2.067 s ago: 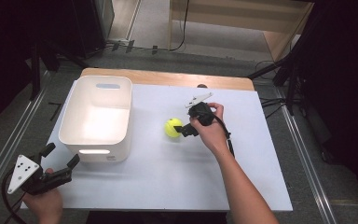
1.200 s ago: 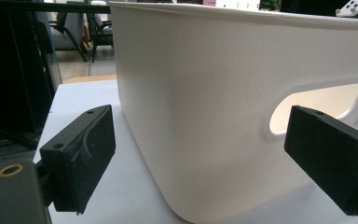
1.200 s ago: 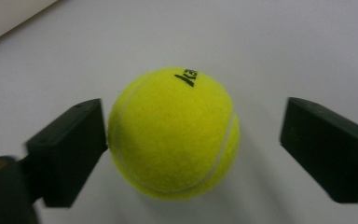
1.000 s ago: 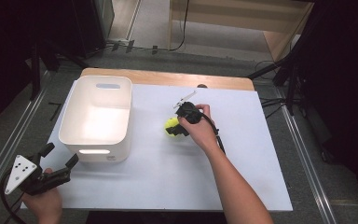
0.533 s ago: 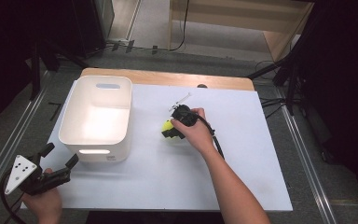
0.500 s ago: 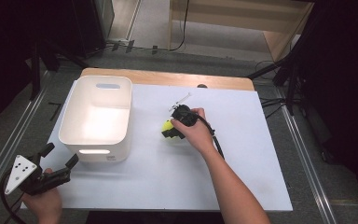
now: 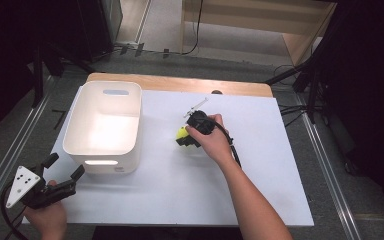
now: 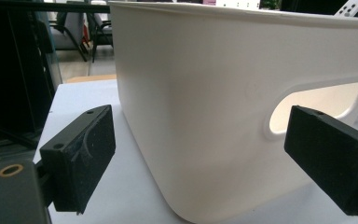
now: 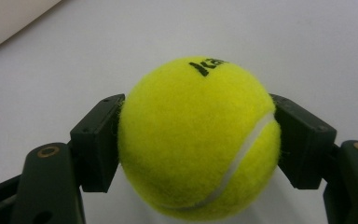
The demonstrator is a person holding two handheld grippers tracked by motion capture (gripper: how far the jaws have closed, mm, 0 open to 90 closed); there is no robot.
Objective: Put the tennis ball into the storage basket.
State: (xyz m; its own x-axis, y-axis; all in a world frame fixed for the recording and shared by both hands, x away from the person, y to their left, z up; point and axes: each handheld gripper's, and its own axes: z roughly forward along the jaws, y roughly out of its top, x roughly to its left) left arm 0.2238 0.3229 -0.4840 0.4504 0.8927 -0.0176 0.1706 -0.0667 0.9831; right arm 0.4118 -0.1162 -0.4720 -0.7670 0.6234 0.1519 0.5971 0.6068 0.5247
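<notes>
Right gripper [image 9: 198, 140] — on tennis ball [image 9: 198, 140] (clamped)

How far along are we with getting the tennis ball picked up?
Done: the right gripper has just closed on the tennis ball, its pads pressing both sides. In hand: the ball sits low over the white table, not clearly lifted. Left: lifting and moving it, perhaps to the white bin. The left gripper waits open.
</notes>
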